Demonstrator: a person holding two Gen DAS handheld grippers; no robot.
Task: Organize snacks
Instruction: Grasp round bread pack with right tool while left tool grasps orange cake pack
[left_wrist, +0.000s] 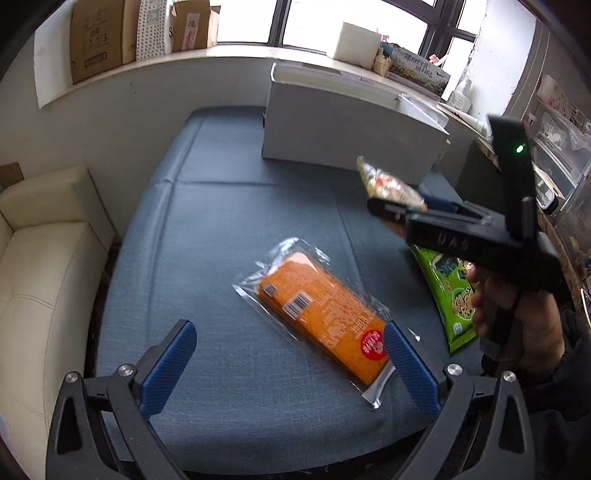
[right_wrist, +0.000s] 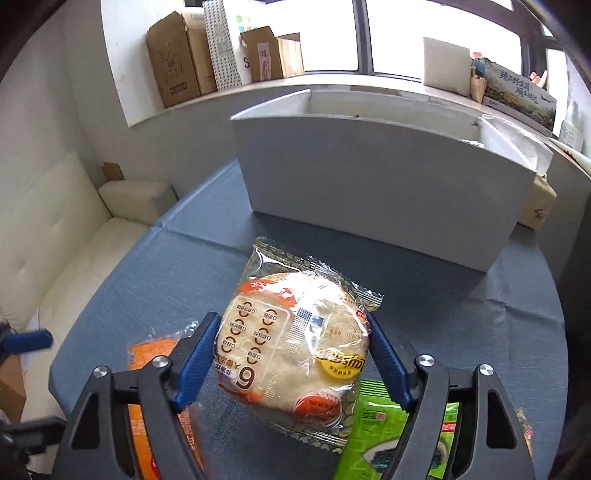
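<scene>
My right gripper (right_wrist: 291, 354) is shut on a round bread packet (right_wrist: 295, 350) and holds it above the blue table; gripper and packet (left_wrist: 388, 184) also show in the left wrist view, right. My left gripper (left_wrist: 288, 354) is open and empty, low over an orange snack packet (left_wrist: 321, 314) lying flat on the table; its right finger is over the packet's near end. A green snack packet (left_wrist: 450, 299) lies to the right, also under the right gripper (right_wrist: 373, 428). A white open box (right_wrist: 380, 188) stands at the table's far side.
The blue cloth table (left_wrist: 221, 229) has a cream sofa (left_wrist: 40, 266) along its left. Cardboard boxes (left_wrist: 107, 37) and other items line the window sill behind the white box. Shelves with clutter (left_wrist: 554, 147) stand at the right.
</scene>
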